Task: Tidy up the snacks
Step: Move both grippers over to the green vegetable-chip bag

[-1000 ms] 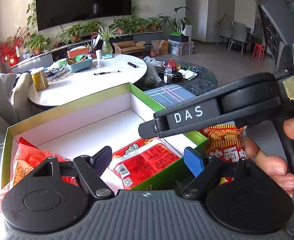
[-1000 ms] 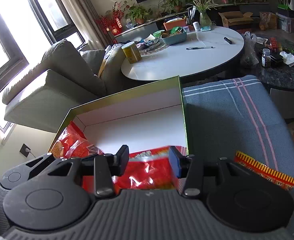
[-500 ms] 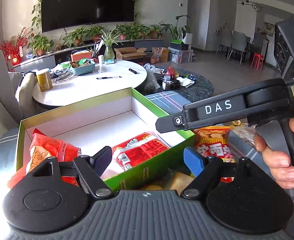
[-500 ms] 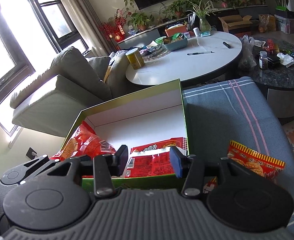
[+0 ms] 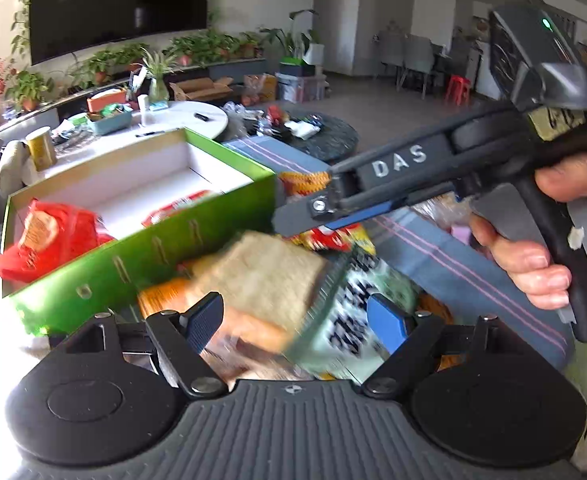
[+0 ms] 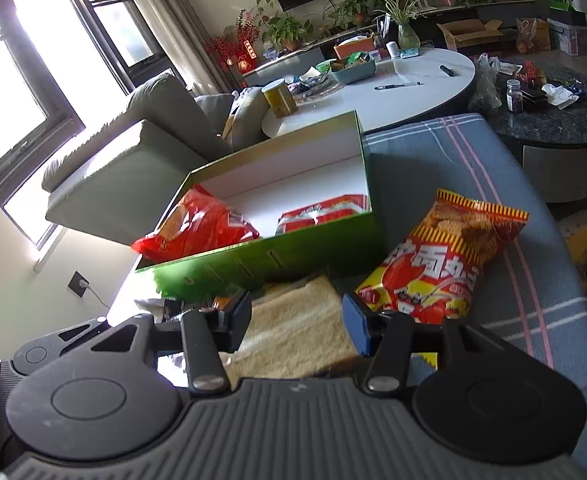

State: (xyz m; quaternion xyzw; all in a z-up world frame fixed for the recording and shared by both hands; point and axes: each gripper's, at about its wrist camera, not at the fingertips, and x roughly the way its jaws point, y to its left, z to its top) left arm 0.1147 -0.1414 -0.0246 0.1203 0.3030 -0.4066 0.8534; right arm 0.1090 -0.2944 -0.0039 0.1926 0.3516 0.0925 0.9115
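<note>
White capitals "DAS" stand on the side of the black handheld right gripper (image 5: 397,160), at about two o'clock from the open green cardboard box (image 5: 141,248). The red-and-yellow crinkled snack bag (image 6: 445,256) carries large characters, too distorted to read.

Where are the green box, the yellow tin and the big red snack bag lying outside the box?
Green box (image 6: 277,258): right wrist view, on its near green wall.
Yellow tin (image 6: 279,98): right wrist view, on its side.
Red snack bag (image 6: 445,256): right wrist view, on its printed front.
</note>
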